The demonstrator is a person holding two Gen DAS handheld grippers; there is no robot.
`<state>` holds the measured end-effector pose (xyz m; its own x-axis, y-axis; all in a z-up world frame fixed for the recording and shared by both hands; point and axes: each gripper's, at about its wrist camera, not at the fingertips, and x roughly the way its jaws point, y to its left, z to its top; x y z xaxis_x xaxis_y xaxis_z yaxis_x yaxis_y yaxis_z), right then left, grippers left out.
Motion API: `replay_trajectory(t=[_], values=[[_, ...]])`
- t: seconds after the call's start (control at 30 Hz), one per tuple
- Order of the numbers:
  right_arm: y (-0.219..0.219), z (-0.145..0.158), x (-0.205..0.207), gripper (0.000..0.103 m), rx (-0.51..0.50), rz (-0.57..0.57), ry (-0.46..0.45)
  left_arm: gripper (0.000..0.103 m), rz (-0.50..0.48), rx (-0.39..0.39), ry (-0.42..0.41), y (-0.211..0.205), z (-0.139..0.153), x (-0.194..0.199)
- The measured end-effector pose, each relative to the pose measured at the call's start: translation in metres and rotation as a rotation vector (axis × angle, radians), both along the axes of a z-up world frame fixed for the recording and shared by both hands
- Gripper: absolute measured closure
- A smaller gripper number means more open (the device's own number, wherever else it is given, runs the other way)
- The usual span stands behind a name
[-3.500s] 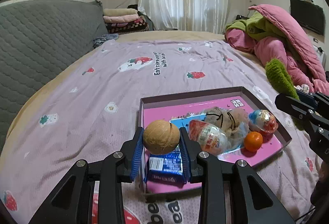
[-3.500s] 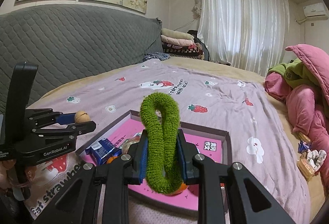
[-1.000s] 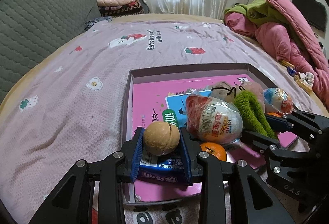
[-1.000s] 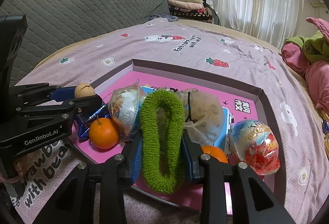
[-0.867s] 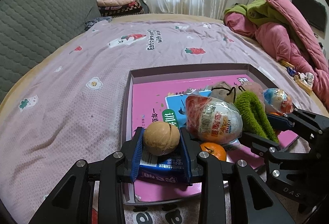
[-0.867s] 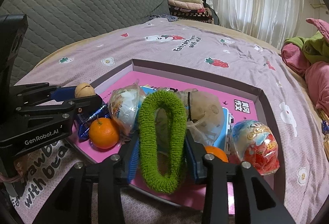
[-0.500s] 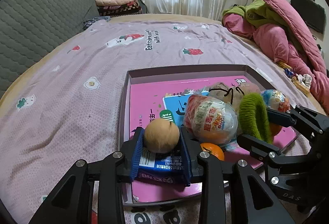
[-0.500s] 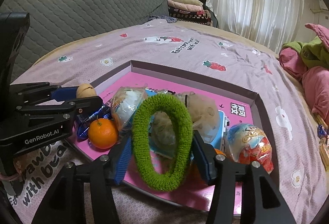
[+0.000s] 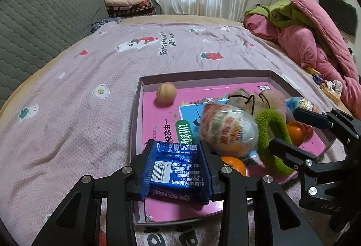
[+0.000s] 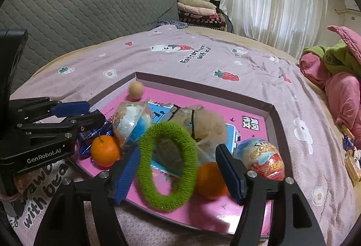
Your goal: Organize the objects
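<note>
A purple-rimmed tray (image 9: 203, 74) with a pink floor lies on the bed. The walnut (image 9: 167, 94) rests loose in its far left corner, also in the right wrist view (image 10: 136, 89). My left gripper (image 9: 176, 149) hangs over the tray's near left corner, jaws opening, with only the blue snack packet (image 9: 176, 169) lying between the fingers. My right gripper (image 10: 178, 151) is at the tray's near edge, jaws opening. The green fuzzy loop (image 10: 167, 198) stands between them, leaning on the left pad and apart from the right one.
The tray also holds two wrapped toy eggs (image 10: 259, 160) (image 9: 227, 131), two oranges (image 10: 105, 151) (image 10: 209, 178) and a brown pouch (image 10: 207, 126). Pink and green quilts (image 9: 315, 31) are heaped at the right. A grey padded headboard (image 9: 45, 20) runs along the left.
The walnut has left my left gripper and rolled to the tray's far left corner. My right jaws have widened, and the squeezed green loop has sprung into a round ring.
</note>
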<state>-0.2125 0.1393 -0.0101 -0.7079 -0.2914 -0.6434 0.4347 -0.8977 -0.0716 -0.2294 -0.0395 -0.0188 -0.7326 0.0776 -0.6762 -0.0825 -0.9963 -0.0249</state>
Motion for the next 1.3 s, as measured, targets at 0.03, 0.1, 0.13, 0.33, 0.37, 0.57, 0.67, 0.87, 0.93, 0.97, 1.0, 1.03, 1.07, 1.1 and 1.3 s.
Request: replay_trajectory(t=[0.03, 0.1, 0.13, 0.33, 0.37, 0.57, 0.67, 0.87, 0.93, 0.97, 1.0, 1.03, 1.07, 1.1, 1.3], values=[[0.0, 0.0, 0.0, 0.034, 0.0, -0.001, 0.001, 0.065, -0.002, 0.0, 0.0, 0.0, 0.0, 0.0], [0.0, 0.001, 0.0, 0.034, -0.002, -0.001, 0.005, 0.065, -0.001, -0.003, 0.002, 0.0, 0.0, 0.0], [0.001, 0.001, 0.0, 0.034, -0.003, -0.001, 0.005, 0.065, -0.002, -0.004, 0.0, 0.001, 0.0, -0.001], [0.002, 0.006, 0.001, 0.033, -0.014, -0.006, 0.017, 0.055, 0.0, -0.004, 0.009, 0.0, 0.004, 0.003], [0.002, 0.006, 0.001, 0.033, -0.015, -0.007, 0.018, 0.055, 0.0, 0.0, 0.009, 0.0, 0.005, 0.003], [0.004, 0.008, -0.001, 0.031, -0.027, -0.009, 0.015, 0.051, 0.013, 0.001, 0.01, -0.001, 0.01, 0.006], [0.004, 0.008, -0.002, 0.03, -0.028, -0.009, 0.012, 0.051, 0.015, 0.005, 0.011, 0.0, 0.013, 0.007], [0.007, 0.009, -0.001, 0.027, -0.031, -0.016, 0.012, 0.04, 0.023, 0.005, 0.011, 0.002, 0.016, 0.01], [0.008, 0.009, -0.001, 0.026, -0.034, -0.02, 0.01, 0.039, 0.023, 0.007, 0.011, 0.002, 0.016, 0.011], [0.009, 0.009, -0.002, 0.026, -0.036, -0.02, 0.007, 0.039, 0.026, 0.007, 0.011, 0.003, 0.016, 0.011], [0.009, 0.009, -0.002, 0.026, -0.038, -0.021, 0.006, 0.037, 0.029, 0.005, 0.011, 0.003, 0.017, 0.012], [0.01, 0.01, -0.002, 0.026, -0.038, -0.022, 0.006, 0.036, 0.032, 0.002, 0.01, 0.003, 0.017, 0.012], [0.01, 0.01, -0.001, 0.025, -0.039, -0.021, 0.005, 0.036, 0.036, 0.002, 0.009, 0.003, 0.017, 0.013], [0.01, 0.01, -0.001, 0.025, -0.039, -0.022, 0.006, 0.036, 0.038, 0.005, 0.008, 0.003, 0.017, 0.013], [0.011, 0.012, 0.001, 0.025, -0.039, -0.026, 0.011, 0.028, 0.046, 0.013, 0.003, 0.005, 0.019, 0.018]])
